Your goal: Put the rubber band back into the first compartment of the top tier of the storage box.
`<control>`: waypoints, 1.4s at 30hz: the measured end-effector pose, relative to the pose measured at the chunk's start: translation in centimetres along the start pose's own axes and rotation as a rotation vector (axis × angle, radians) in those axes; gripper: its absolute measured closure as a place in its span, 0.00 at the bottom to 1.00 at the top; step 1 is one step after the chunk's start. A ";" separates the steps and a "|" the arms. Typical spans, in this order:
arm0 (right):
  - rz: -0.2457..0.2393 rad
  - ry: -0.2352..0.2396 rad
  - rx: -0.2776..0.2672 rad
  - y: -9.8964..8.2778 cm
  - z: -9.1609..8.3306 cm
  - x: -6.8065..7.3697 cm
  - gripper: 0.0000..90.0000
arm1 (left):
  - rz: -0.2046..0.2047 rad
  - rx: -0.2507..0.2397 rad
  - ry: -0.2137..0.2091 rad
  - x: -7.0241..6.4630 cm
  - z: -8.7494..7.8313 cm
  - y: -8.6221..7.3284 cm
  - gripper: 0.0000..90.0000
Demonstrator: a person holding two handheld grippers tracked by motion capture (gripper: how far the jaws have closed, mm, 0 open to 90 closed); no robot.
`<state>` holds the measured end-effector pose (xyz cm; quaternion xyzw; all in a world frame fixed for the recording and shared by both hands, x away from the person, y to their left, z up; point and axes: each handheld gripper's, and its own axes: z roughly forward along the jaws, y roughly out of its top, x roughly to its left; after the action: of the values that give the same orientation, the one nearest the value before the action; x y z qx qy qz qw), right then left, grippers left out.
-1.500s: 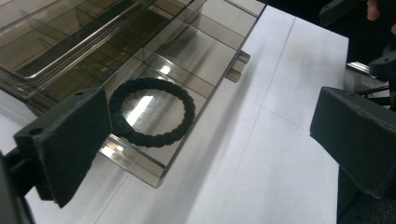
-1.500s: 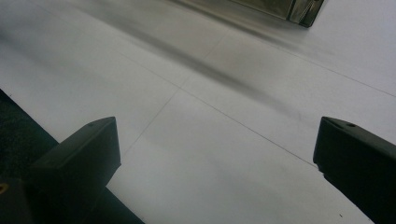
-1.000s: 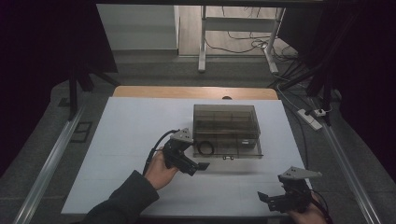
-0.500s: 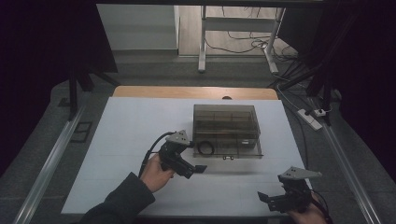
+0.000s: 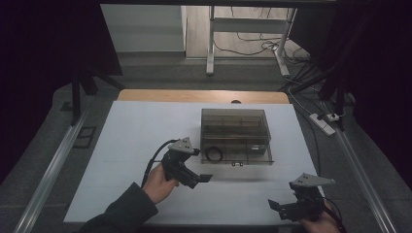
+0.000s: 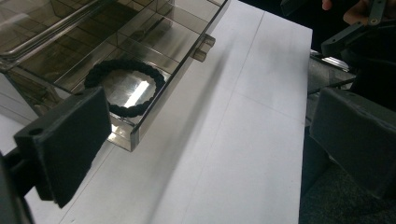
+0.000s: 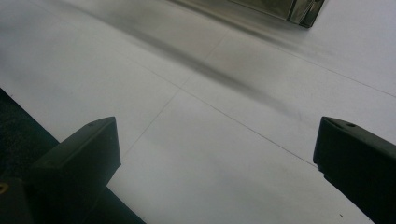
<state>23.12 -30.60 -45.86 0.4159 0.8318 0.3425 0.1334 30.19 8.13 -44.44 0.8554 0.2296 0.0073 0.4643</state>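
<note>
Item: black hair tie (image 6: 125, 88), lodged in front-left compartment of clear box (image 5: 235, 126). Left gripper (image 5: 203, 179) held wide open, empty, just off box's front edge. Right gripper (image 5: 273, 206) wide open, empty, well apart from box, at table (image 5: 126, 145) edge.

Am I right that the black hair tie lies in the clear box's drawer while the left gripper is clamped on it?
Not quite: the hair tie does lie in the drawer, but the left gripper is open and apart from it, as the left gripper view shows.

This looks like a lab: a white table (image 5: 145, 145) between dark curtains, with cables (image 5: 248, 46) and a power strip (image 5: 324, 124) on the floor at 1 o'clock.
</note>
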 end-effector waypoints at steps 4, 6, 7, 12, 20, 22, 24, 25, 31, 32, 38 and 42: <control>0.003 0.002 -0.004 0.0 0.0 0.0 0.00 | -0.016 -0.001 0.002 0.0 -0.3 -0.1 0.00; 0.004 0.001 -0.005 0.0 0.0 0.0 0.00 | -0.031 -0.011 -0.006 0.0 -0.5 -0.2 0.00; 0.003 0.001 -0.005 0.0 0.0 0.0 0.00 | -0.035 -0.015 -0.008 0.1 -0.6 -0.3 0.00; 0.001 -0.005 -0.006 0.0 0.0 0.0 0.00 | -0.051 -0.030 -0.013 0.1 -0.9 -0.7 0.00; 0.002 0.000 -0.007 0.0 0.0 0.0 0.00 | -0.051 -0.032 0.005 -0.2 -1.5 -1.9 0.00; 0.002 0.000 -0.008 0.0 0.0 0.0 0.00 | -0.050 -0.030 0.012 -0.3 -1.7 -2.1 0.00; 0.003 0.002 -0.008 0.0 -0.1 0.0 0.00 | -0.051 -0.031 0.019 -0.3 -2.0 -2.3 0.00; 0.002 0.003 -0.009 0.0 -0.1 0.0 0.00 | -0.052 -0.034 0.023 -0.3 -2.1 -2.3 0.00; 0.005 0.006 -0.011 0.0 -0.1 0.0 0.00 | -0.050 -0.035 0.050 -0.5 -2.9 -2.6 0.00; 0.005 0.006 -0.011 0.0 -0.1 0.0 0.00 | -0.052 -0.035 0.053 -0.6 -3.0 -2.6 0.00; 0.008 0.003 -0.012 0.0 -0.1 0.0 0.00 | -0.068 -0.022 0.064 -0.8 -3.7 -3.0 0.00; 0.008 0.002 -0.013 0.0 -0.1 0.0 0.00 | -0.080 -0.017 0.073 -0.8 -4.2 -3.3 0.00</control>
<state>23.05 -30.66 -45.80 0.4181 0.8281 0.3486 0.1340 27.23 12.68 -44.55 0.8406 0.2805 0.0217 0.4628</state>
